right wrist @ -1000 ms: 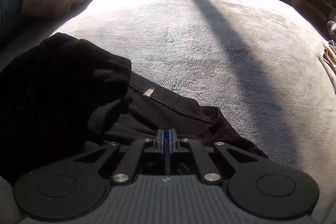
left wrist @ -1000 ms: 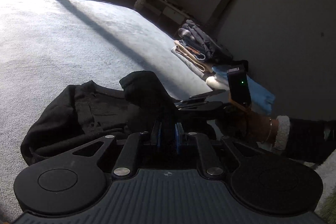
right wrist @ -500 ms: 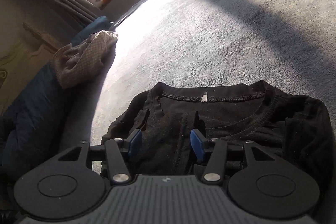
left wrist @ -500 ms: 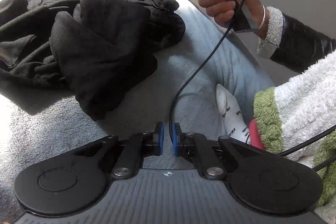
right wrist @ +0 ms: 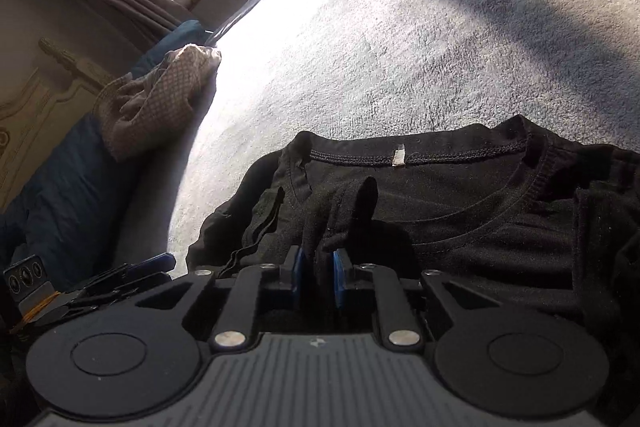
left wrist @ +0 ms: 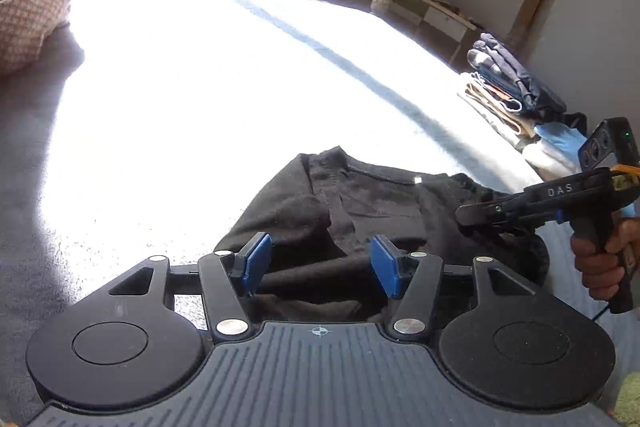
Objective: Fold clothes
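A black shirt [left wrist: 360,203] lies crumpled on the grey bed cover [left wrist: 200,87], collar and white tag [right wrist: 399,155] facing the far side. My left gripper [left wrist: 320,265] hovers over the shirt's near edge. Its jaws are opening, and the blue pads [left wrist: 256,259] touch no cloth. My right gripper [right wrist: 320,275] is closing its jaws on a raised fold of the black shirt [right wrist: 460,211] just below the collar, with the fabric pinched between the pads. In the left wrist view the right gripper [left wrist: 472,217] comes in from the right, held by a hand [left wrist: 600,259].
A stack of folded clothes [left wrist: 512,95] sits at the bed's right edge. A patterned cloth [right wrist: 160,95] and a blue blanket [right wrist: 60,195] lie along the left side. A low shelf [left wrist: 432,7] stands by the wall. The left gripper [right wrist: 132,267] shows at the lower left.
My left gripper swung from the bed's near side back over the shirt and went from shut to open. My right gripper opened above the collar, then closed on a fold.
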A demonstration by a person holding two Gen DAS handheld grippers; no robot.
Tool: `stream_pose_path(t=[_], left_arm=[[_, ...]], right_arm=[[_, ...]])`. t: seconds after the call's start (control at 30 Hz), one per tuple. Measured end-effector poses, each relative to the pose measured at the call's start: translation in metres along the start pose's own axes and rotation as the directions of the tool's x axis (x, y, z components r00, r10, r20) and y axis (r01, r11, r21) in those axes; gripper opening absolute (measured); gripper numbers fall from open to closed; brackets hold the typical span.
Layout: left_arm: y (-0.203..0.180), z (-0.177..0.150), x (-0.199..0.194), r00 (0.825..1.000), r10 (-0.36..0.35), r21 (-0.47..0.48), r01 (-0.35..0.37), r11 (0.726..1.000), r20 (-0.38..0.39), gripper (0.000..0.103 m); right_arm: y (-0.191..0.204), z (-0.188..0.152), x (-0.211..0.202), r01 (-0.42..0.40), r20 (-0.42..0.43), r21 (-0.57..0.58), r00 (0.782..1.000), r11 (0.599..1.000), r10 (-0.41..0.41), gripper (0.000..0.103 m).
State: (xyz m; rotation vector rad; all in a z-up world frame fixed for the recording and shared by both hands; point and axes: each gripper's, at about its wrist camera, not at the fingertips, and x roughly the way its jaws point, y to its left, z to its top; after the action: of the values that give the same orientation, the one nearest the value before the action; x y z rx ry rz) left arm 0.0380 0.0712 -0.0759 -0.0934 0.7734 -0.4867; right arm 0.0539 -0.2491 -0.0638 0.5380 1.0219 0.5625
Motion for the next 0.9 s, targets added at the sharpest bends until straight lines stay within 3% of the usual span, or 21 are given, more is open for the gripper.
stream_pose_path(t=[0.07, 0.17, 0.3, 0.33, 0.43, 0.47, 0.53, 0.6, 0.67, 0.73, 0.8, 0.9], left_arm=[[-0.003, 0.007, 0.011, 0.999, 0.031, 0.071, -0.03, 0.997, -0.017, 0.071], [-0.014, 0.011, 0.031, 0.996, 0.075, 0.195, -0.065, 0.979, -0.045, 0.073], [-0.017, 0.01, 0.058, 0.985, 0.16, 0.25, -0.139, 0.958, -0.067, 0.072], [-0.014, 0.011, 0.064, 0.983, 0.171, 0.235, -0.149, 0.961, -0.075, 0.069], [-0.004, 0.015, 0.075, 0.981, 0.176, 0.176, -0.16, 0.971, -0.082, 0.045], [0.0, 0.016, 0.074, 0.983, 0.17, 0.153, -0.159, 0.975, -0.066, 0.03], [0.005, 0.021, 0.071, 0.985, 0.17, 0.103, -0.166, 0.981, -0.035, 0.013], [0.013, 0.028, 0.066, 0.986, 0.169, 0.031, -0.169, 0.985, -0.002, 0.008], [0.024, 0.034, 0.058, 0.985, 0.17, -0.041, -0.169, 0.985, 0.031, 0.007], [0.035, 0.039, 0.051, 0.982, 0.178, -0.1, -0.172, 0.98, 0.054, 0.007], [0.048, 0.042, 0.043, 0.983, 0.173, -0.165, -0.16, 0.973, 0.065, 0.007], [0.071, 0.04, 0.04, 0.991, 0.136, -0.27, -0.125, 0.955, 0.022, 0.012]], right_arm=[[0.008, -0.001, -0.007, -0.075, 0.012, -0.018, 0.997, 0.997, 0.075, 0.01], [0.026, -0.009, -0.012, -0.229, -0.019, -0.066, 0.973, 0.971, 0.229, 0.009], [0.059, -0.037, 0.0, -0.428, -0.187, -0.091, 0.894, 0.899, 0.406, 0.008], [0.069, -0.046, 0.004, -0.457, -0.243, -0.105, 0.873, 0.883, 0.423, 0.007], [0.089, -0.077, 0.015, -0.505, -0.4, -0.144, 0.816, 0.851, 0.416, 0.006], [0.093, -0.087, 0.018, -0.521, -0.451, -0.144, 0.791, 0.841, 0.412, 0.002], [0.098, -0.104, 0.021, -0.537, -0.533, -0.146, 0.75, 0.831, 0.391, 0.002], [0.1, -0.119, 0.021, -0.525, -0.599, -0.173, 0.727, 0.833, 0.334, 0.002], [0.098, -0.132, 0.022, -0.495, -0.652, -0.211, 0.714, 0.843, 0.256, 0.002], [0.091, -0.131, 0.02, -0.443, -0.667, -0.246, 0.723, 0.862, 0.181, 0.004], [0.079, -0.119, 0.011, -0.402, -0.648, -0.24, 0.744, 0.884, 0.162, 0.005], [0.064, -0.087, -0.009, -0.357, -0.567, -0.238, 0.806, 0.903, 0.169, 0.011]])
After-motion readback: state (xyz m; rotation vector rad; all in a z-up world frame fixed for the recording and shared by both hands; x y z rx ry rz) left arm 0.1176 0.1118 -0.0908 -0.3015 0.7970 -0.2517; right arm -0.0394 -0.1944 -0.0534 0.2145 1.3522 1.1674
